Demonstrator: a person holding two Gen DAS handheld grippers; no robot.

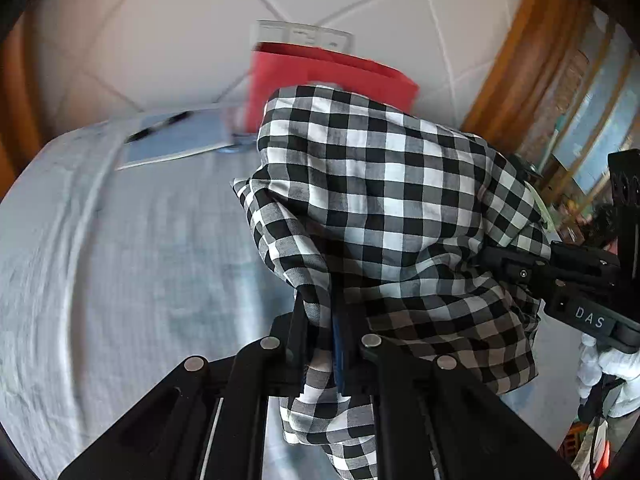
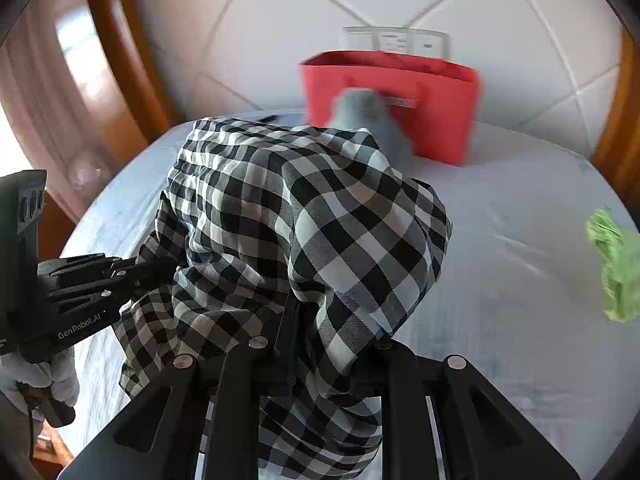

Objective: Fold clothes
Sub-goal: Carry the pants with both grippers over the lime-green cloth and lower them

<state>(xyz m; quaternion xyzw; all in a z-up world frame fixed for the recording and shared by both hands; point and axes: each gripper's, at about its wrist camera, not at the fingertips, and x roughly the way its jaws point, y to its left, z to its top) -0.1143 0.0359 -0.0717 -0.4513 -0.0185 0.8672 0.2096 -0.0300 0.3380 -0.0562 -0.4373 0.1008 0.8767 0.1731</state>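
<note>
Pale blue bedsheet under a lifted checked shirt.
Both grippers, left gripper and right gripper, are clamped on its fabric, holding it above the sheet, likely to spread it for folding; red bag behind.

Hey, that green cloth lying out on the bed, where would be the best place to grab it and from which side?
Probably at its raised crumpled top, coming straight down from above. The green cloth lies bunched on the bed sheet, apart from the checked shirt, so folds stand up to pinch. Both grippers, left gripper and right gripper, are shut on the shirt now.
</note>
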